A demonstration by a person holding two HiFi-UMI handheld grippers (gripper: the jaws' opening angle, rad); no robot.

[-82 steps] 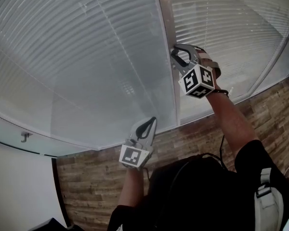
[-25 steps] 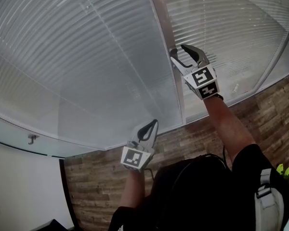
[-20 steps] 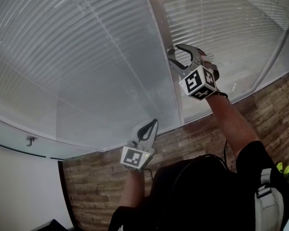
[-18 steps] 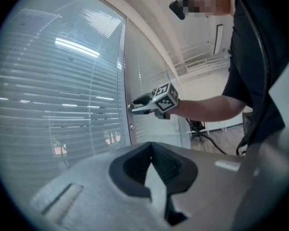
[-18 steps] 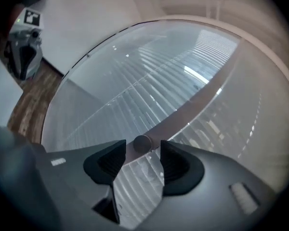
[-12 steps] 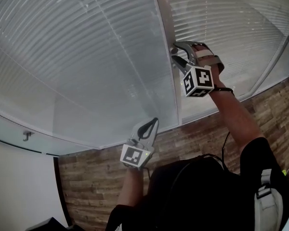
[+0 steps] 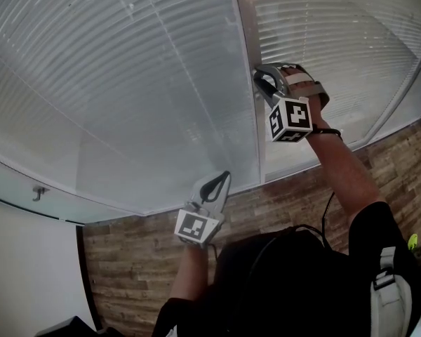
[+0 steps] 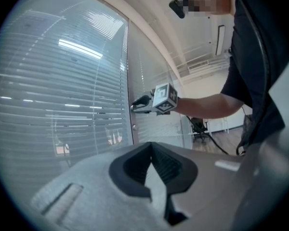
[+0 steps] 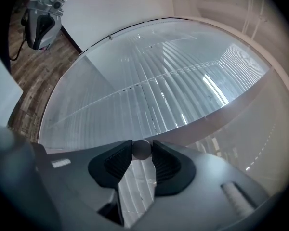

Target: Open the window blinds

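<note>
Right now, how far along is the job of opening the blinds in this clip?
Done: the right gripper is at the small round knob on the frame between the panes. In hand: its jaws have just been closing and now pinch that knob. Left to do: the turning itself. The blinds cover the glass, not yet opened. The left gripper hangs shut and empty, lower down.

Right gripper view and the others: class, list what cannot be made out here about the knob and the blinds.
1. Head view: the right gripper, whose jaws have just been closing, hides the knob it clamps.
2. Right gripper view: the pads cover whatever the knob sits on.
3. Head view: the blinds run off the top edge; glass haze blurs slat tilt.
4. Head view: wall fitting too small to identify.
</note>
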